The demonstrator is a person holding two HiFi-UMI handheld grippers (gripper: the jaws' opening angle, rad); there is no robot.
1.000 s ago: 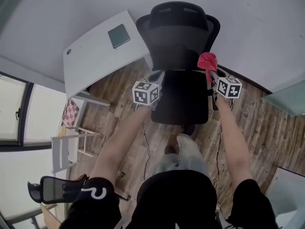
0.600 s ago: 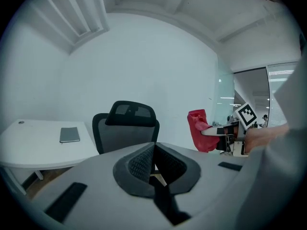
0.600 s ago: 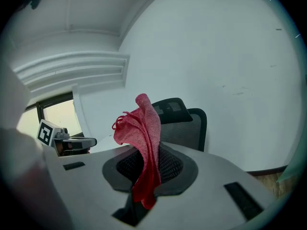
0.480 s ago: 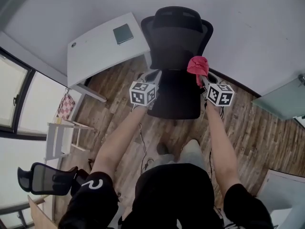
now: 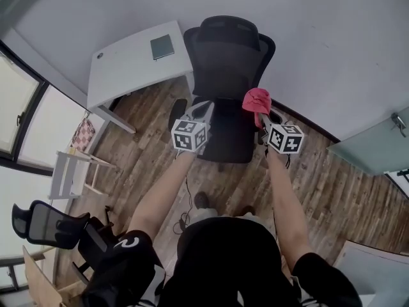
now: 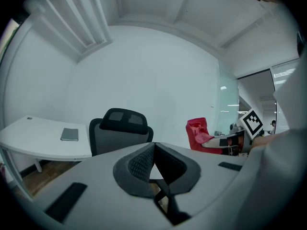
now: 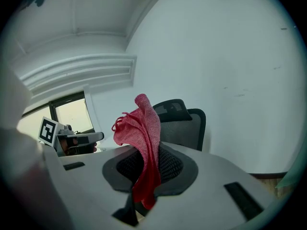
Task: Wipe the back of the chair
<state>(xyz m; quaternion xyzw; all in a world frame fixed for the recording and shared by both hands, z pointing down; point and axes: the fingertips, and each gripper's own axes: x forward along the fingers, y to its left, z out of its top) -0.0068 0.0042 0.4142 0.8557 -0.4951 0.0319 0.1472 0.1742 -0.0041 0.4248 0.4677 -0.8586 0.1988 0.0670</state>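
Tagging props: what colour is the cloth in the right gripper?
The cloth is plain red with no pattern. It shows best in the right gripper view.

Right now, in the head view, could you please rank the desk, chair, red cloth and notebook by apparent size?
Largest: chair and desk, about alike, so unranked.
Then: red cloth, though it sits nearer the camera.
Smallest: notebook.

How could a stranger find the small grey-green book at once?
Look at the white desk beside the wall, left of the black mesh office chair. The flat grey-green book lies on its end nearest that chair, a dark square against the pale top.
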